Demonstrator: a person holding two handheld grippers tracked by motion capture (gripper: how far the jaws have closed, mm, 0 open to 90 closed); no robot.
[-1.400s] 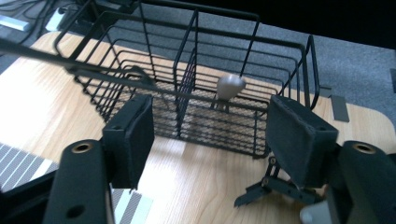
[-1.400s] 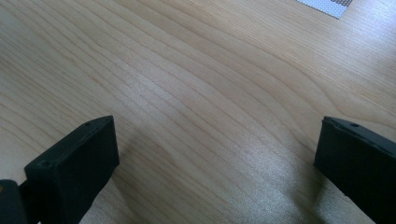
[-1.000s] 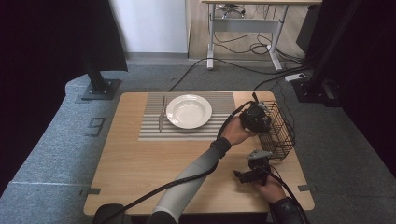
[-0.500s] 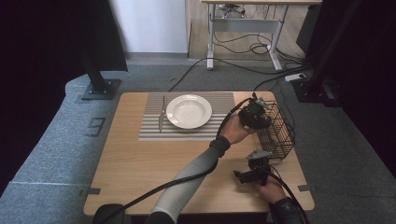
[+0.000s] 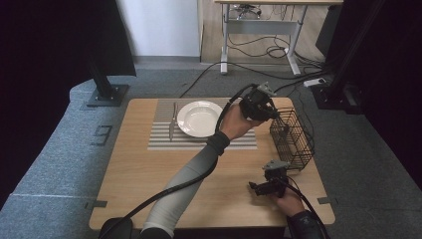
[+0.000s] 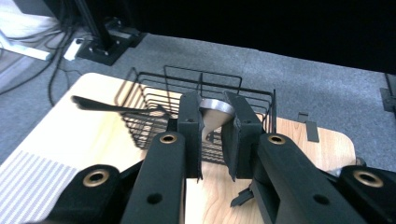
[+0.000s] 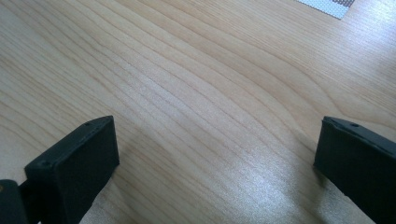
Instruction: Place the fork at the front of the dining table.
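From the high view, the left gripper (image 5: 273, 112) hung above the near rim of the wire basket (image 5: 293, 139) at the table's right side, while the right gripper (image 5: 255, 188) rested low over bare wood near the front edge. A white plate (image 5: 200, 118) sat on a striped placemat (image 5: 164, 139) with a fork (image 5: 171, 123) just left of it, so the place setting looked half laid.

In the left gripper view, the jaws were clamped on a spoon (image 6: 214, 114), its bowl showing between the pads with the basket (image 6: 154, 112) behind it and another dark utensil (image 6: 100, 105) lying across the rim (whether a knife or something else I could not tell). The step in hand seemed to be drawing the spoon out of the basket; next it would need carrying across to the placemat and laying beside the plate, clear of the rim. The basket wires and that other utensil could snag it on the way out.

In the right gripper view, the jaws stood wide apart, holding nothing, over the wooden table (image 7: 196, 93)
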